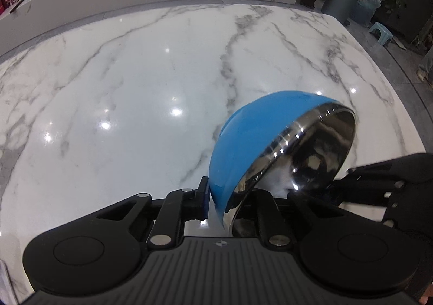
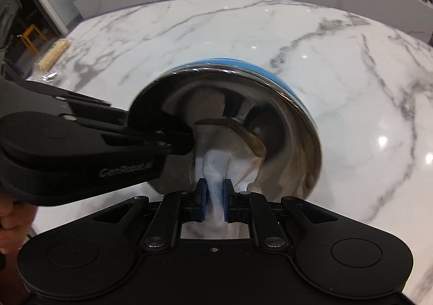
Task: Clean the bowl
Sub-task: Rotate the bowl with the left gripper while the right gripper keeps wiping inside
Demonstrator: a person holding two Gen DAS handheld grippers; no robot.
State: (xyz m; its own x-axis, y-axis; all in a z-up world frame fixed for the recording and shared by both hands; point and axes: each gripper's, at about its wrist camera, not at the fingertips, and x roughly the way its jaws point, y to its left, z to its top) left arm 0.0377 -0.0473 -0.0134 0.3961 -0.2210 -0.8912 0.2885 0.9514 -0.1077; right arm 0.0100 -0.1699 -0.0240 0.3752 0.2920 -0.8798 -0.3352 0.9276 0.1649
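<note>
The round bowl, blue outside and shiny steel inside [image 1: 243, 142], hangs tilted in the lower right of the left view, above the white marble table [image 1: 135, 75]. The left gripper [image 1: 219, 202] is closed on its thin rim. I judge the bowl light, stiff and slippery, so the rim is the best hold. Only the right view shows the right gripper [image 2: 215, 199] clamped on a white cloth [image 2: 216, 164] pushed inside the bowl.

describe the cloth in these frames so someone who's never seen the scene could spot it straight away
Start at the white marble table, then the tilted bowl, blue outside and mirror steel inside, which the left gripper grips by its rim. The cloth is the white, brown-stained rag bunched inside it, pinched by the right gripper: the only soft, matte thing there.
</note>
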